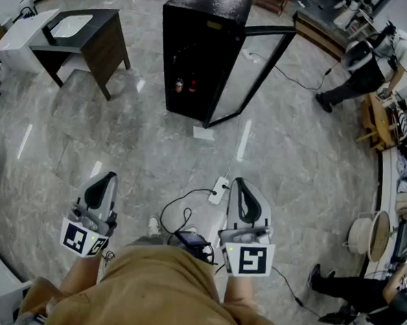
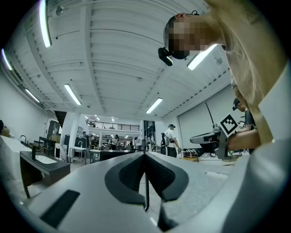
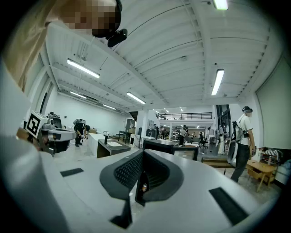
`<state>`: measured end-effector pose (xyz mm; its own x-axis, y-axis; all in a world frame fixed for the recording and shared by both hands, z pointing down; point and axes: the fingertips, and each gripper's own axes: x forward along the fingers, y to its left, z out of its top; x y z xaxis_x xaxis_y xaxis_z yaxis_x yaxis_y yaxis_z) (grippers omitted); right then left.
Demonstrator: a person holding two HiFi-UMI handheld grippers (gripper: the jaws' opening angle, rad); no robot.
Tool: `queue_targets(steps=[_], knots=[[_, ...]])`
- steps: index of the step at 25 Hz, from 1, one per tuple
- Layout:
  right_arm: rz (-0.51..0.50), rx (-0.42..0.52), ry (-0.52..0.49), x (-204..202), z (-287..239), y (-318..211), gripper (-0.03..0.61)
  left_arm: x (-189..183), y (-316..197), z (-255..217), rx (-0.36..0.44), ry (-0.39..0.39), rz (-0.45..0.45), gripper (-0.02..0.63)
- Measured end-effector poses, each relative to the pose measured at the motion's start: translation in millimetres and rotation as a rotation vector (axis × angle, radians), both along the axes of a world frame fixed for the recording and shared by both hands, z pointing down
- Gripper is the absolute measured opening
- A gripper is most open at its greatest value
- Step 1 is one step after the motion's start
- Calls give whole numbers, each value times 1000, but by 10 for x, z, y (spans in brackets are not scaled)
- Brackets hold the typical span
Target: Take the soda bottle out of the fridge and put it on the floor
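Observation:
A black fridge (image 1: 200,48) stands a few steps ahead on the marble floor, with its glass door (image 1: 254,72) swung open to the right. Two small bottles (image 1: 185,86) stand side by side on a shelf inside; I cannot tell which is the soda bottle. My left gripper (image 1: 107,178) and right gripper (image 1: 242,184) are held low in front of my body, far short of the fridge. Both point toward it, both are shut and both hold nothing. In the right gripper view the fridge (image 3: 159,144) shows just above the shut jaws of the right gripper (image 3: 143,153). The left gripper (image 2: 145,154) shows no fridge past its jaws.
A dark sink cabinet (image 1: 84,38) stands at the back left. A white power strip (image 1: 219,190) and black cables lie on the floor between me and the fridge, and a white sheet (image 1: 204,133) lies by the door. People (image 1: 357,75) work along the right side.

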<state>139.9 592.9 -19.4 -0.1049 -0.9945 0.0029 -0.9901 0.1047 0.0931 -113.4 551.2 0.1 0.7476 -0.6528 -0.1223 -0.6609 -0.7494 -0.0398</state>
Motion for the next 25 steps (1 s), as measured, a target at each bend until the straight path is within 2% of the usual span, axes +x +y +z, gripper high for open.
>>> queue_targets(steps=[7,14,25], knots=[[4,2,1,0,-36,66,0,14,26,-63,7,-1,6,-5],[11,18,-30,201,-34,32,0,240,-41,-90,15,-5,8,-5],[-85,15,-29,557,104,-126,2,593,-12,-44,32,-11,-86,-6]])
